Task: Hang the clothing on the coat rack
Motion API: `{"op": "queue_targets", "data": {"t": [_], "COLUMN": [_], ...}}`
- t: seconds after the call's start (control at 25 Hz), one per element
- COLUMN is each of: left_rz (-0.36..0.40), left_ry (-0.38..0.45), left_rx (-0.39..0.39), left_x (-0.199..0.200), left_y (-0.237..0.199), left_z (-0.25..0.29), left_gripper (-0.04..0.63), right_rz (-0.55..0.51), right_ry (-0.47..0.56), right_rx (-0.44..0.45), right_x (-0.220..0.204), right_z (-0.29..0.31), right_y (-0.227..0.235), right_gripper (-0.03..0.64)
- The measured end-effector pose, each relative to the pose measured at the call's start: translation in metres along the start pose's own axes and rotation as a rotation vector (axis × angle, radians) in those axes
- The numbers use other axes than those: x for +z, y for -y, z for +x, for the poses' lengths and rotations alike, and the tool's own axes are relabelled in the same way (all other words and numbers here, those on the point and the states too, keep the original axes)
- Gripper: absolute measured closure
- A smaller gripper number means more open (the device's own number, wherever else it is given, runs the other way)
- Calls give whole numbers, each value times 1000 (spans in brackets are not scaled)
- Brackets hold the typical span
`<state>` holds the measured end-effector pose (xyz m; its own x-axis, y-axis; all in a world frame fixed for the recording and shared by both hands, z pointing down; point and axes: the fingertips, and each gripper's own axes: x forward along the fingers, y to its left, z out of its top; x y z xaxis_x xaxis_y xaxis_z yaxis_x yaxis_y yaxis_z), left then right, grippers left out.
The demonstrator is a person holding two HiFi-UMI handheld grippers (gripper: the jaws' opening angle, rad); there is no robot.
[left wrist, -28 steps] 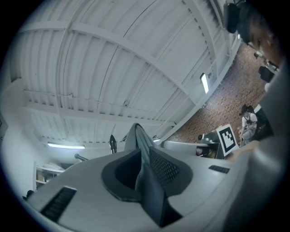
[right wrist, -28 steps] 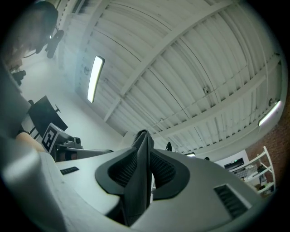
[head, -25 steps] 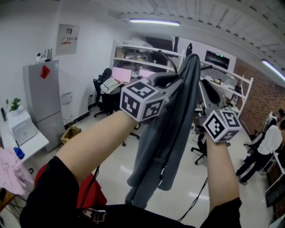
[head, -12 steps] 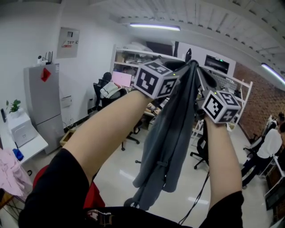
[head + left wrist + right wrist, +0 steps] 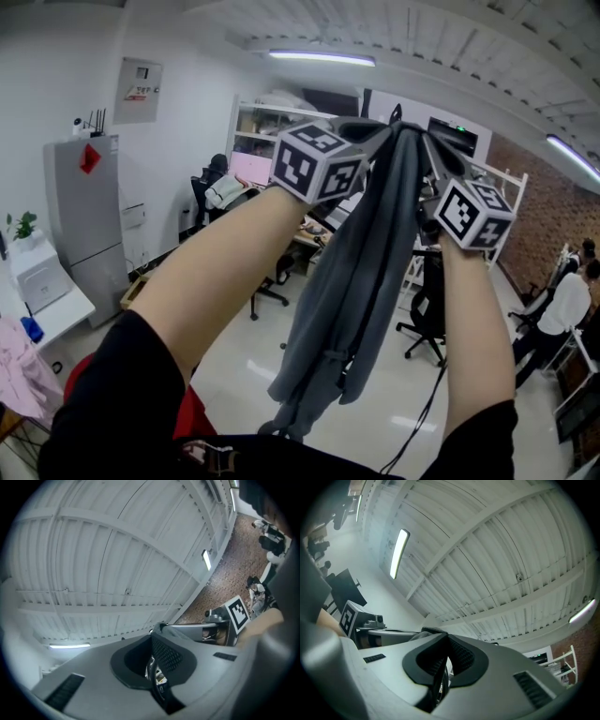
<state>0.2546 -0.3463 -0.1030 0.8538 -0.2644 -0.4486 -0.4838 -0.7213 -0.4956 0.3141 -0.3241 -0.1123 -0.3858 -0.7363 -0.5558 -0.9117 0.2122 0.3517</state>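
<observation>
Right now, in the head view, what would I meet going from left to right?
A pink cloth, tall grey refrigerator, dark grey hanging garment, person in a white shirt.

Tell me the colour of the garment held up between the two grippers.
Plain slate-grey fabric garment, no pattern; the head view shows it best.

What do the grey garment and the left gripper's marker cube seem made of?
Grey garment: soft matte cloth, weave unclear; it hangs limp in long folds.
Marker cube: rigid, likely plastic, matte printed squares; flat faces, crisp edges.
</observation>
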Motion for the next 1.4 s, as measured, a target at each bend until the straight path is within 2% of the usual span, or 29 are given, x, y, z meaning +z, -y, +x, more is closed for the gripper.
{"op": "queue_targets", "data": {"t": [0.12, 0.28, 0.44, 0.56, 0.68, 0.76, 0.84, 1.0, 1.08, 1.24, 1.4], "left_rz": [-7, 3, -21, -24, -54, -108, -136, -115, -118, -155, -162], "left_ry": [-22, -62, -110, -164, -184, -138, -83, -109, -117, -121, -123], "left_rx": [57, 126, 146, 107, 32, -33, -75, -61, -38, 13, 46], "left_x": [-6, -17, -36, -56, -77, -80, -75, -81, -87, -100, -103], "left_y": [-19, -47, -57, -45, -19, 7, 33, 52, 48, 48, 58], "left_z": [7, 13, 20, 29, 26, 15, -2, -19, -25, -54, -86], "left_gripper": [595, 595, 595, 595, 595, 595, 595, 595, 595, 595, 595], "right_rz": [6, -59, -61, 33, 222, 329, 395, 493, 455, 313, 268], "right_ry": [-17, -45, -126, -188, -205, -179, -132, -19, 6, 1, -3], "right_rx": [-12, -34, -66, -59, 26, 80, 82, 61, 63, 41, 18], "right_x": [-5, -3, -24, -50, -71, -73, -71, -61, -53, -51, -53], "right_z": [11, 32, 49, 42, 23, 1, -27, -59, -62, -77, -104], "right_y": [11, 17, 32, 42, 28, 11, 0, 0, 1, -10, -12], "right_gripper": [606, 607, 606, 604, 601, 601, 601, 601, 600, 601, 601]}}
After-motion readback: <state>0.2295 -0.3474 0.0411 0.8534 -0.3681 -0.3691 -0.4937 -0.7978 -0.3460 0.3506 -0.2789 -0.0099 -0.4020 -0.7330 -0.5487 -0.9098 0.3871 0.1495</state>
